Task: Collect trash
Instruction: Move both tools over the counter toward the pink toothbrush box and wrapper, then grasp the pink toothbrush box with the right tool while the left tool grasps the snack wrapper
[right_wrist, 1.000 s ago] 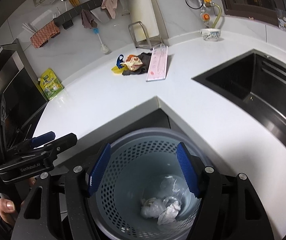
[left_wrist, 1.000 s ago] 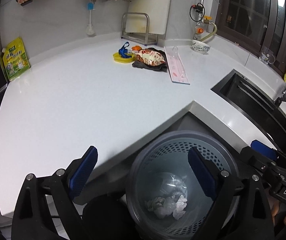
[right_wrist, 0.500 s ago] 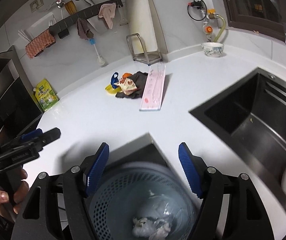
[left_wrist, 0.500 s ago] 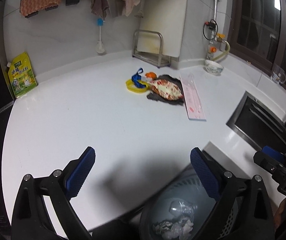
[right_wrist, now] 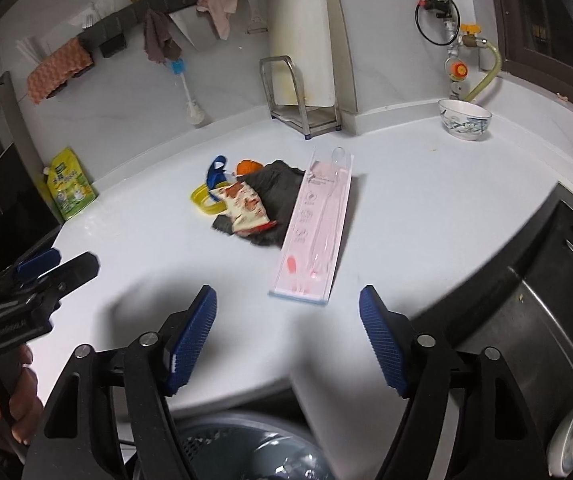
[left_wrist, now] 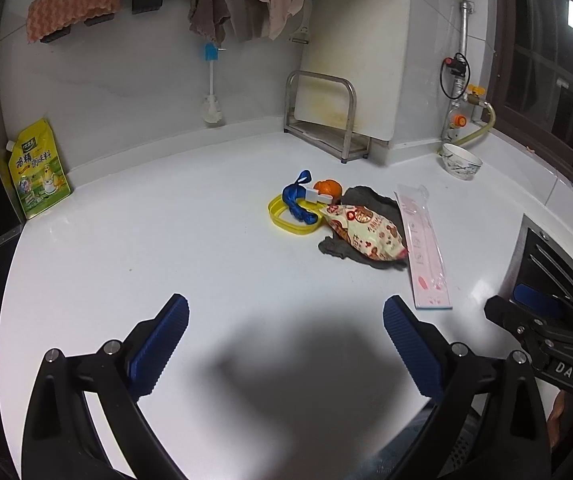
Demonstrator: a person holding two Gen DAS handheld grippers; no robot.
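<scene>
Left tool (left_wrist: 284, 322): jaws spread wide, holding nothing, above the white table (left_wrist: 166, 248)
Right tool (right_wrist: 288, 316): jaws apart, empty
Trash: printed snack bag (left_wrist: 366, 232) on a dark grey cloth (left_wrist: 370, 200), beside a long pink plastic package (right_wrist: 314, 232), mid-table
Bin: perforated grey basket (right_wrist: 246, 452) below the table edge

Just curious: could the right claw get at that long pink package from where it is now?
Probably yes. The right claw is open, and the pink package lies flat just ahead on the counter, with nothing between them.
</scene>
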